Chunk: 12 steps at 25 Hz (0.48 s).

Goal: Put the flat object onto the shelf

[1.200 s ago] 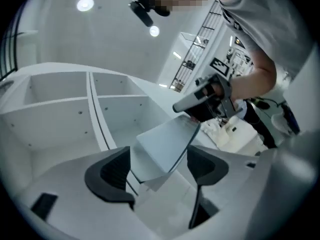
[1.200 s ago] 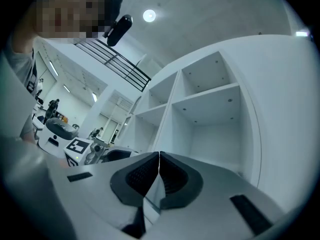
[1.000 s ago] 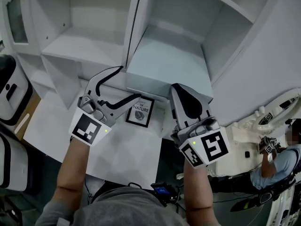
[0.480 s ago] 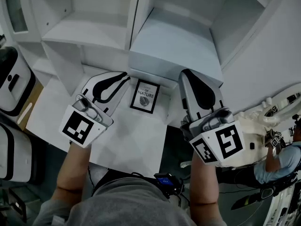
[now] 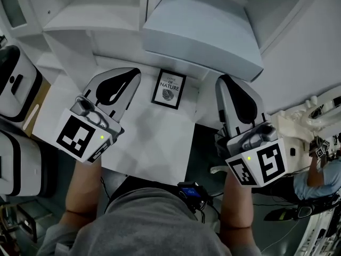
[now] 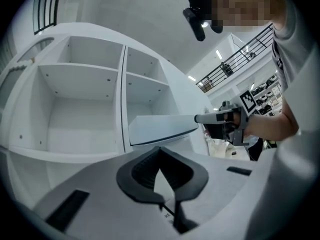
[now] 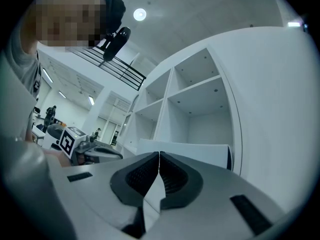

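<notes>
left gripper (image 5: 130, 76): jaws have just been closing and now press tip to tip, nothing between them; empty.
right gripper (image 5: 226, 81): its own view shows the pads together as well; also holding nothing.
both sit low over the white table (image 5: 154, 153), pointing toward the shelf unit (image 5: 90, 25), one on each side of the task's thing and apart from it.

framed print (image 5: 169, 88): lies flat and face up on the table between the two grippers; its far edge is just in front of the unit's base; it is on no shelf at this moment.
a pale slab (image 5: 202, 33) sticks out of the unit, above and to the right of the print.

handling, my read only:
- thin, stiff, light; weight is no issue.
- front looks glazed, so probably slick and breakable; keep the pads off the face.
- the dark rim is the place to grip; pinch across the thickness, mid-side, so it doesn't swing.
- flat on the table it offers the jaws no edge from above; one side would need to be tipped up or slid past the table edge before a pinch works.
- moderate squeeze only; set it down gently — a corner knock on the shelf board is the likely damage.
</notes>
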Tool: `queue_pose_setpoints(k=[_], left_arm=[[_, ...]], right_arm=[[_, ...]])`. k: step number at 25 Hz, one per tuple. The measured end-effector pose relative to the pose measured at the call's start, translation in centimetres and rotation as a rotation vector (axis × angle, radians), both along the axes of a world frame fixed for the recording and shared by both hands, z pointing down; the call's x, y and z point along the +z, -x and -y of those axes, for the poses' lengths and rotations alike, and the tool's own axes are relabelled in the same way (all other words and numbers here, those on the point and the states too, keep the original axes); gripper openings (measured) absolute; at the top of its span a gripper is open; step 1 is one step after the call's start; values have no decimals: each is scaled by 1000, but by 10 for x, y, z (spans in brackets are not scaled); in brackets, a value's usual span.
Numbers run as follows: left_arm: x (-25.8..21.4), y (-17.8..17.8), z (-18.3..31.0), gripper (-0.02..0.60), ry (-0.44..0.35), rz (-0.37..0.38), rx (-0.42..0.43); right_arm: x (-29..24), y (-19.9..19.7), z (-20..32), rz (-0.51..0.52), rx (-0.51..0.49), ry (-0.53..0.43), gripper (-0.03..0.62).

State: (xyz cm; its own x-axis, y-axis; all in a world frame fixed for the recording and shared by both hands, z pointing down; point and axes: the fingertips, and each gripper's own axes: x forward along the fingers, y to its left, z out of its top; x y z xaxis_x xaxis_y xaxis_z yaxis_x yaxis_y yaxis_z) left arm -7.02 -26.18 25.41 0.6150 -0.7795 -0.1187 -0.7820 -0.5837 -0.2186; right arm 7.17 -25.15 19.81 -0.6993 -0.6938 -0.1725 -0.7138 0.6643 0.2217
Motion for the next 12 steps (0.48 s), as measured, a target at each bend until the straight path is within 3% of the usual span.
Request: queue_pose_setpoints(k=[12], left_arm=[[15,11,-19,8,30,-6,-92]], right_arm=[[13,-24,-27,20,26,3,28]])
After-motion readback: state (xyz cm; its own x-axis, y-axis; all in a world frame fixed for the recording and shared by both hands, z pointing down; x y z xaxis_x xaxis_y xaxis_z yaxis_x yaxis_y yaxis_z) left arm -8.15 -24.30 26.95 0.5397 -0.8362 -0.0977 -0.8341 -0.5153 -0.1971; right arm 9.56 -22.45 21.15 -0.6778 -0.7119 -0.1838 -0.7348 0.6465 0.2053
